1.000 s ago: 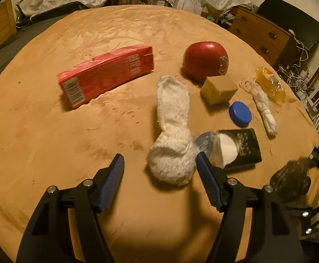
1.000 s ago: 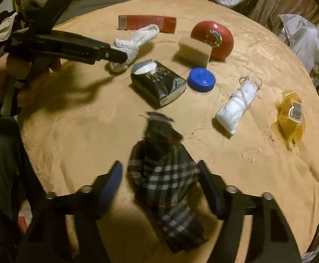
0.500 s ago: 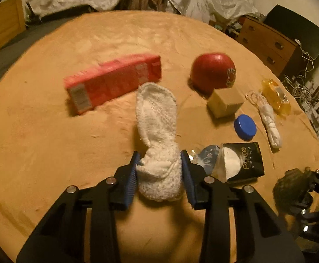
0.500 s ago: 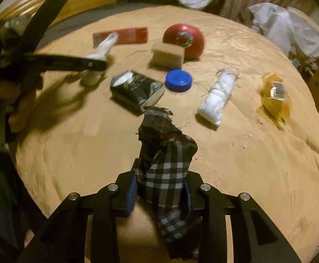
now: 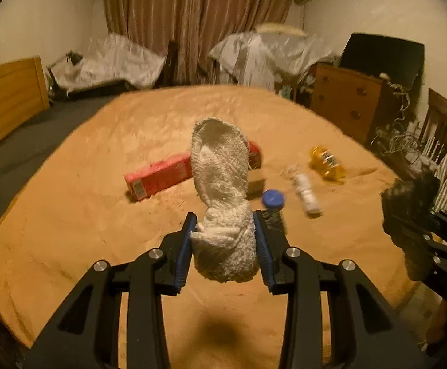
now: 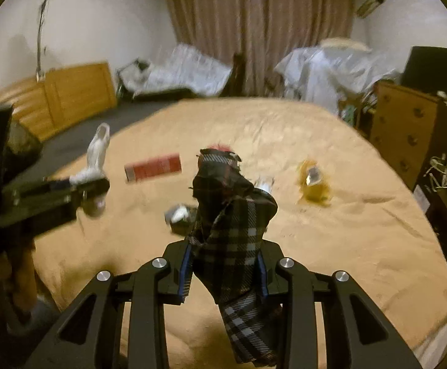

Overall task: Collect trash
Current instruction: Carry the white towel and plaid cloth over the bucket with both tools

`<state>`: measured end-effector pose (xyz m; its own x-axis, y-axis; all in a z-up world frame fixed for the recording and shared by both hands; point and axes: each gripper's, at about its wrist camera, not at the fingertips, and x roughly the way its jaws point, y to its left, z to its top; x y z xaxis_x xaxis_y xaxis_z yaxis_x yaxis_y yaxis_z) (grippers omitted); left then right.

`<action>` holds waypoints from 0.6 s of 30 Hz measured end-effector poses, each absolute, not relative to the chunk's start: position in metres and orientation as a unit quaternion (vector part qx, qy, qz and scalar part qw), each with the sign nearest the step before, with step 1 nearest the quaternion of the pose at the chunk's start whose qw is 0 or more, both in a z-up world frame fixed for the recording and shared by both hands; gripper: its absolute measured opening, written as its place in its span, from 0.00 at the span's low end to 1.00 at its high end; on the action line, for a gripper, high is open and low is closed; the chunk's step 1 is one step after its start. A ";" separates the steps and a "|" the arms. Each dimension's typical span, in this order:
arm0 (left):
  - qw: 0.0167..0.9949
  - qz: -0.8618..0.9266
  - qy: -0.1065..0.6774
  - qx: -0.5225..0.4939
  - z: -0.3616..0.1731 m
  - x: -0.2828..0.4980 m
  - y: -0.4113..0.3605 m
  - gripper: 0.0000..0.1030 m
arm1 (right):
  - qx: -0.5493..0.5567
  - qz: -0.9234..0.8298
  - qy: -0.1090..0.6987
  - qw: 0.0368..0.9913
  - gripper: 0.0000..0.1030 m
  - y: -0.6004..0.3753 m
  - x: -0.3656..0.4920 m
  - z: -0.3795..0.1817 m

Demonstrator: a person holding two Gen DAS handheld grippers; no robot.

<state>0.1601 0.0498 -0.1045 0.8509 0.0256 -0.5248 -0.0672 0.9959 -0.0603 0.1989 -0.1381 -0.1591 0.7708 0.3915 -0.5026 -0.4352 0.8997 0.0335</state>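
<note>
Both lifted clear of the bed (image 5: 69,215) at once: left gripper (image 5: 223,243) clamped on white sock (image 5: 220,178), right gripper (image 6: 225,264) clamped on plaid cloth (image 6: 232,230); wrappers left behind.

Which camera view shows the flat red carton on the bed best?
The left wrist view: the flat red carton is nearer and sharper, though the white knitted sock in the left gripper covers its far end. The right wrist view shows it whole but blurred and smaller.

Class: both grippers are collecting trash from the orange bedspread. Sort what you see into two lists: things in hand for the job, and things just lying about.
In hand:
white sock, in the left gripper
plaid cloth, in the right gripper

Lying about on the bedspread:
red carton
blue bottle cap
white bundle
yellow wrapper
</note>
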 end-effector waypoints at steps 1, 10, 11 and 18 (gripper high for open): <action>0.963 0.024 0.264 -0.038 -0.100 0.156 0.045 0.35 | -0.038 0.215 0.247 0.944 0.33 -0.141 0.191 -0.154; 0.980 0.038 0.194 -0.027 -0.073 0.114 0.010 0.35 | 0.002 0.161 0.179 0.971 0.33 -0.167 0.135 -0.126; 0.981 0.040 0.190 -0.024 -0.072 0.111 0.007 0.35 | 0.005 0.157 0.176 0.972 0.33 -0.169 0.131 -0.125; 0.984 0.044 0.171 -0.013 -0.067 0.097 -0.007 0.35 | 0.001 0.146 0.157 0.977 0.33 -0.177 0.110 -0.114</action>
